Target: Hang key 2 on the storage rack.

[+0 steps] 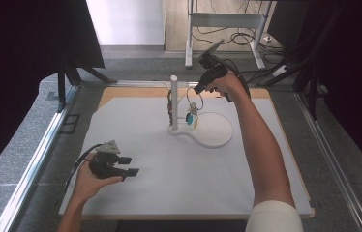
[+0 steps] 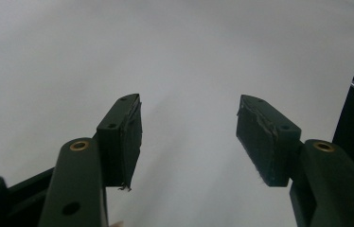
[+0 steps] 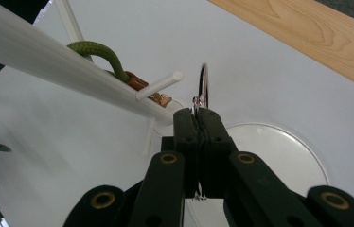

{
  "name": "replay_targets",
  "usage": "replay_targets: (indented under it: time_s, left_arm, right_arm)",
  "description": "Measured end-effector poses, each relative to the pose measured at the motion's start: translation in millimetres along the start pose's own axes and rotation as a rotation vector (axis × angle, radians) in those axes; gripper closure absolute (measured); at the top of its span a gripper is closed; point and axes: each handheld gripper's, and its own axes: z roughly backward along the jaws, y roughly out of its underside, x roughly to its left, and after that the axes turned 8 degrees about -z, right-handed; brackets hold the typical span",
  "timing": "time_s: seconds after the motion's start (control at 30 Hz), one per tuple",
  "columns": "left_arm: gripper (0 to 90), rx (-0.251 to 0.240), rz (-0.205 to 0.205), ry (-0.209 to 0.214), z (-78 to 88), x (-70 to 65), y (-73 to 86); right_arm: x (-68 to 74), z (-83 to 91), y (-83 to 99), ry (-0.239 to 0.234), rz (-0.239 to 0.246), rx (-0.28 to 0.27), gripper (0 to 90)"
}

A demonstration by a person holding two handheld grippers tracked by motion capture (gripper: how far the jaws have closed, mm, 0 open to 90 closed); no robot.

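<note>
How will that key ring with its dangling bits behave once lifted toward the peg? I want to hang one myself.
Probably it will swing: the right gripper pinches only the thin key ring, and the tags hang loose below. It looks light, being slim wire. The round wire may twist between the flat pads. The white stand is tall on a flat base, so a bump might rock it.

Your bench point(image 1: 285, 159) carries a white sheet point(image 1: 184, 174) over most of its top; a strip of bare wood point(image 3: 303, 28) shows along the far edge. Metal rails point(image 1: 34, 169) run down both sides of it. Beyond it, grey carpet point(image 1: 135, 67), then the legs of a white desk frame point(image 1: 188, 43) with loose cables point(image 1: 227, 36) lying under it. You have dark curtains point(image 1: 19, 53) hanging at left and right.
</note>
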Motion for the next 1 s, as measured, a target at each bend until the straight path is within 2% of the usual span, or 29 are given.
replay_targets:
  time_s: [0.47, 1.0]
  left_arm:
    - [41.8, -0.004, 0.003, -0.002, 1.3, 0.2, 0.3]
    - [41.8, 0.006, 0.0, -0.004, -1.2, -0.4, 0.1]
  right_arm:
    - [17.3, -10.8, -5.6, -0.006, 0.042, 0.018, 87.7]
    - [22.1, -25.2, 6.7, -0.03, 0.062, 0.043, 87.6]
